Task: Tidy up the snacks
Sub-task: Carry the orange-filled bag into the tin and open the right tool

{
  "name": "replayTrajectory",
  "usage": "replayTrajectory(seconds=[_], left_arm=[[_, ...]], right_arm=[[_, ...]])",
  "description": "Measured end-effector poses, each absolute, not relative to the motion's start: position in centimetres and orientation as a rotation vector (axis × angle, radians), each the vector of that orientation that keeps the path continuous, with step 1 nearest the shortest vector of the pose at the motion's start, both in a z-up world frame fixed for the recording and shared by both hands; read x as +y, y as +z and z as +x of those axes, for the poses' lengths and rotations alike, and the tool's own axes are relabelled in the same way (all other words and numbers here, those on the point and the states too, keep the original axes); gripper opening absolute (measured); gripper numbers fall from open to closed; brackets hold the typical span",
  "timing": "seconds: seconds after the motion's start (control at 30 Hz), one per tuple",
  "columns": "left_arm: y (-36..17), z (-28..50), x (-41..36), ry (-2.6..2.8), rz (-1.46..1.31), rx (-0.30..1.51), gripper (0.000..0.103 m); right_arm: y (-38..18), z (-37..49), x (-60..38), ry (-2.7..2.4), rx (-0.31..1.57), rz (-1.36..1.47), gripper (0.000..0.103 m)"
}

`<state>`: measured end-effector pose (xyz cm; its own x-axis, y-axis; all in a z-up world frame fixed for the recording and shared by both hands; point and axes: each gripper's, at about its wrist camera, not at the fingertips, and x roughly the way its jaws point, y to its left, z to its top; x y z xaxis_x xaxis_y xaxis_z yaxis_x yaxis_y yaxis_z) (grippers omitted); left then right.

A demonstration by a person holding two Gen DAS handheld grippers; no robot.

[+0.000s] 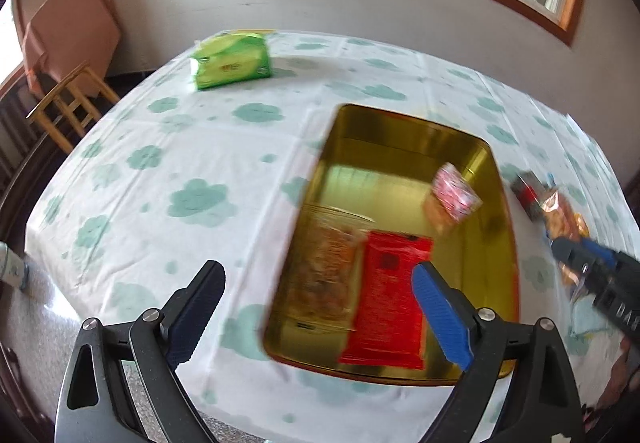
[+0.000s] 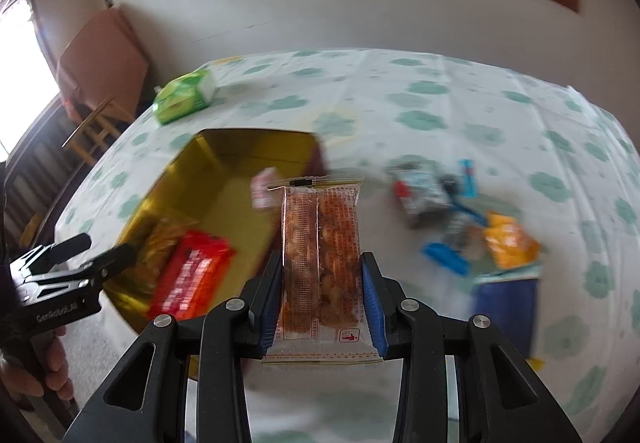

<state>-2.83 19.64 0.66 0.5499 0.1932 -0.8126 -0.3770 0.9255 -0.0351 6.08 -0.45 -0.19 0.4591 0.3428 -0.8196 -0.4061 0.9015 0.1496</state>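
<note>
A gold tin box point(image 1: 502, 203) point(image 2: 224, 147) lies open on the table. In it lie a red packet point(image 1: 386, 295) point(image 2: 192, 275), a clear brown snack packet point(image 1: 324, 267) and a small pink packet point(image 1: 456, 193). My left gripper point(image 1: 320, 307) is open and empty above the box's near left corner. My right gripper point(image 2: 322, 263) is shut on a clear packet of brown snack point(image 2: 320, 243), held above the table just right of the box. The right gripper also shows at the right of the left wrist view point(image 1: 592, 267).
A white tablecloth with green flowers point(image 1: 160, 163) covers the table. A green tissue pack point(image 1: 232, 61) point(image 2: 184, 95) lies at the far left. Several loose snacks point(image 2: 460, 211) lie right of the box, with an orange packet point(image 2: 508, 239). A wooden chair point(image 1: 68, 103) stands left.
</note>
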Motion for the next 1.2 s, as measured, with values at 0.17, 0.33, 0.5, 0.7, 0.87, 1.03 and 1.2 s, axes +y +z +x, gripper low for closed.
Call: replayTrajectory(seconds=[0.17,0.33,0.5,0.7,0.87,1.03,1.2], left_arm=[[0.9,-4.0,22.2,0.398,-0.256,0.920,0.094],[0.5,-4.7,24.2,0.435,-0.288,0.924,0.094],[0.3,-5.6,25.7,0.465,-0.314,0.929,0.094],[0.0,-6.3,26.8,0.486,-0.337,0.938,0.094],[0.0,-6.4,26.8,0.486,-0.336,0.939,0.094],[0.0,-6.3,26.6,0.475,-0.333,0.945,0.094],[0.2,-6.0,25.9,0.465,-0.324,0.949,0.094]], right_arm=[[-0.3,5.3,2.8,0.511,1.009,-0.082,0.038],[-0.9,5.1,5.4,0.534,1.026,-0.100,0.038],[-1.6,5.2,7.3,0.555,1.043,-0.094,0.038],[-2.7,5.3,9.1,0.537,1.070,-0.116,0.038],[-3.6,5.3,10.1,0.536,1.080,-0.151,0.038],[-4.2,5.1,10.4,0.546,1.089,-0.172,0.038],[-3.9,5.1,10.2,0.571,1.080,-0.166,0.039]])
